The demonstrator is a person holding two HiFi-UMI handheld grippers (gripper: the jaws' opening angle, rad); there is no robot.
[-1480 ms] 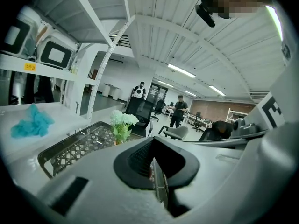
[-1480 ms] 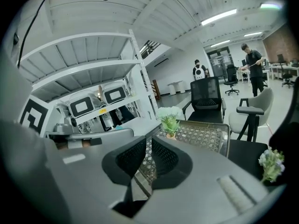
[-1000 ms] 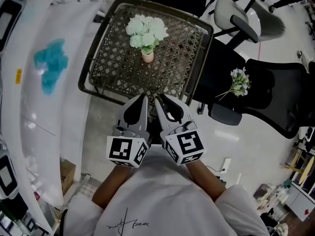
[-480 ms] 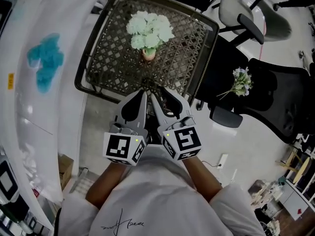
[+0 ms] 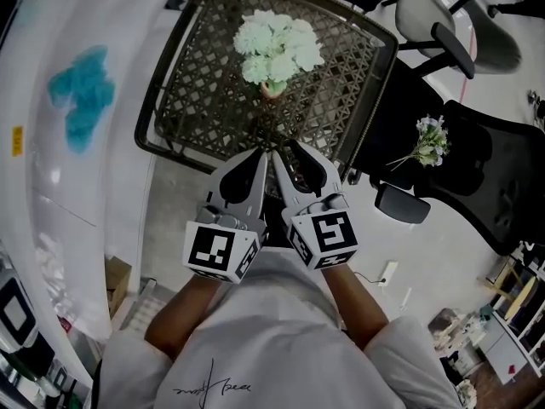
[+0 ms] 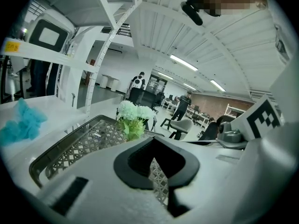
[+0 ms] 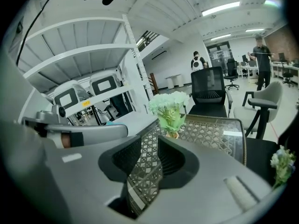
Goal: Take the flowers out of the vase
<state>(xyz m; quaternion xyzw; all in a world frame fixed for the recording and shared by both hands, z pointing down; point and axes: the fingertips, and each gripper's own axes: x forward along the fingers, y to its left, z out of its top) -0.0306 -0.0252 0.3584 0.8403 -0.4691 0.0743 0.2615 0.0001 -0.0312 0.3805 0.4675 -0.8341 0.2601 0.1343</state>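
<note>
A bunch of pale green-white flowers stands in a small pinkish vase near the middle of a dark lattice-top table. The flowers lie straight ahead in the left gripper view. They show again, flowers and vase, in the right gripper view. Both grippers sit side by side at the table's near edge, well short of the vase. My left gripper has its tips together, empty. The jaws of my right gripper are opening, with a narrow gap and nothing between them.
A black office chair to the right carries a small white-and-blue bouquet. A grey chair stands behind the table. A white curved counter at left holds a turquoise tuft. People stand far off in the room.
Both grippers have moved forward together towards the table. Their tips now reach its near rim. The flowers sit higher and further right in the head view.
</note>
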